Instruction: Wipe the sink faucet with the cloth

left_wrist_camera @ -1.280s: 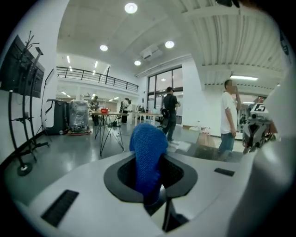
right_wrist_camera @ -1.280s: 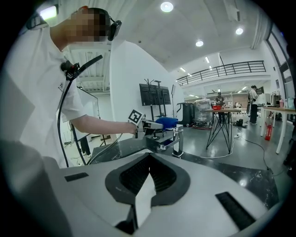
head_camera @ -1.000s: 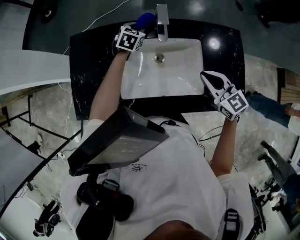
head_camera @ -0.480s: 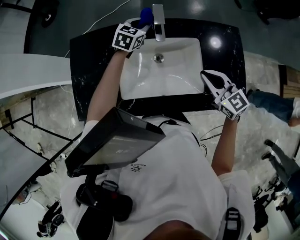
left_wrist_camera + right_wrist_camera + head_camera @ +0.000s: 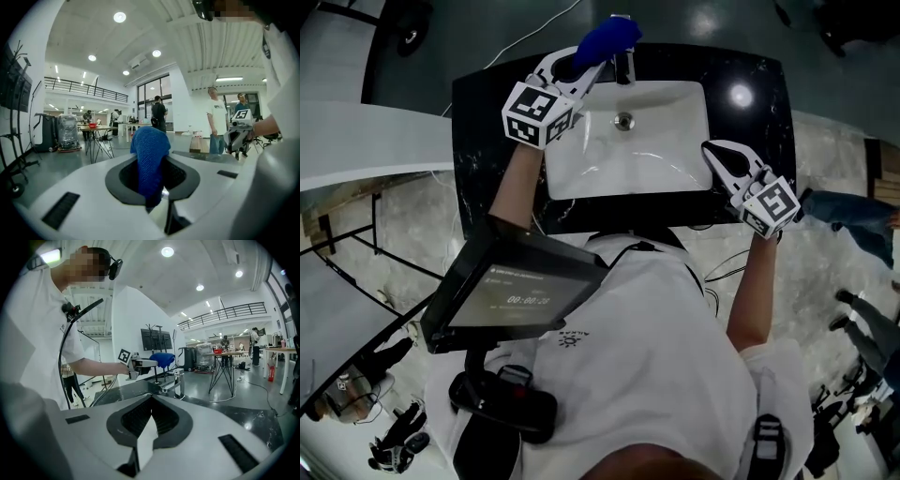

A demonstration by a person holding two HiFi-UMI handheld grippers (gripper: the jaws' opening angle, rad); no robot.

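Left of the faucet (image 5: 625, 67), the left tongs (image 5: 584, 67) reach in over the black tabletop (image 5: 483, 141), with their marker cube (image 5: 530, 114) on the end nearer the person. They are clamped on the blue cloth (image 5: 606, 39). In the left gripper view the fabric is pinched between the two jaws and bunches into a rounded wad beyond them. That wad sits just above and slightly left of the faucet's top. The right gripper view seems to show a thin gap between cloth and chrome, though I cannot be sure they are apart. In front of the faucet lies the white sink (image 5: 581, 159), its drain (image 5: 624, 120) straight below the spout in the head view. Right of the faucet and well apart from it, the right tongs (image 5: 715, 150) hang over the sink's right rim, jaws pressed together with nothing between them.
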